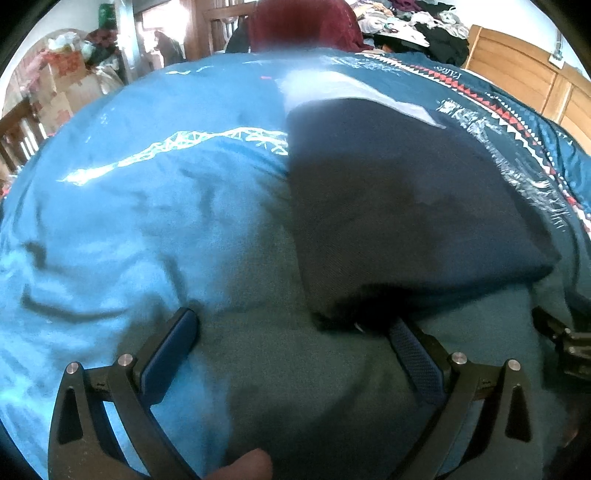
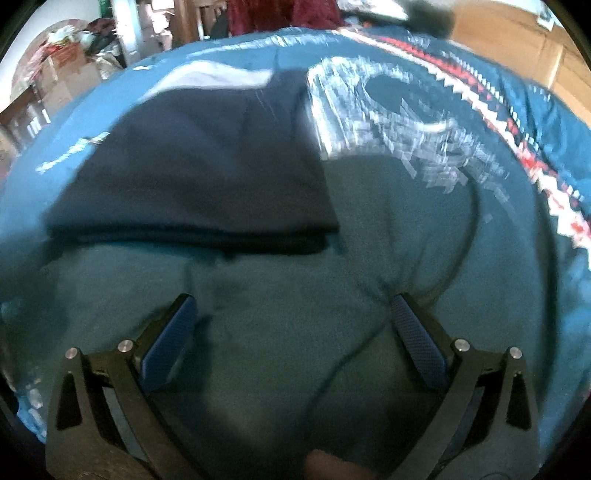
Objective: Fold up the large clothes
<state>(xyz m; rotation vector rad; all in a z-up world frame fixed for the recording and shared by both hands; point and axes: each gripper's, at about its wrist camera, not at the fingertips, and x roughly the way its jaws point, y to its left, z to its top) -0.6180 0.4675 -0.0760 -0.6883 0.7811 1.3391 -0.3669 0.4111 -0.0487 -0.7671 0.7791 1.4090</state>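
Left wrist view. Dark navy garment (image 1: 406,221): folded into a compact rectangle, lying on the blue bedspread (image 1: 129,221); a pale layer shows at its far end. Left gripper (image 1: 295,325): fingers spread wide, holding nothing, its right fingertip just at the garment's near corner. Clothes heap (image 1: 424,22): beyond the garment, unfolded.

Right wrist view, blurred. Same garment (image 2: 192,166), folded edge toward the camera. Right gripper (image 2: 295,306): wide open, empty, short of the garment's near edge, above the bedspread (image 2: 295,350).

Judgement: this garment appears nearly or fully folded; the heap likely remains.
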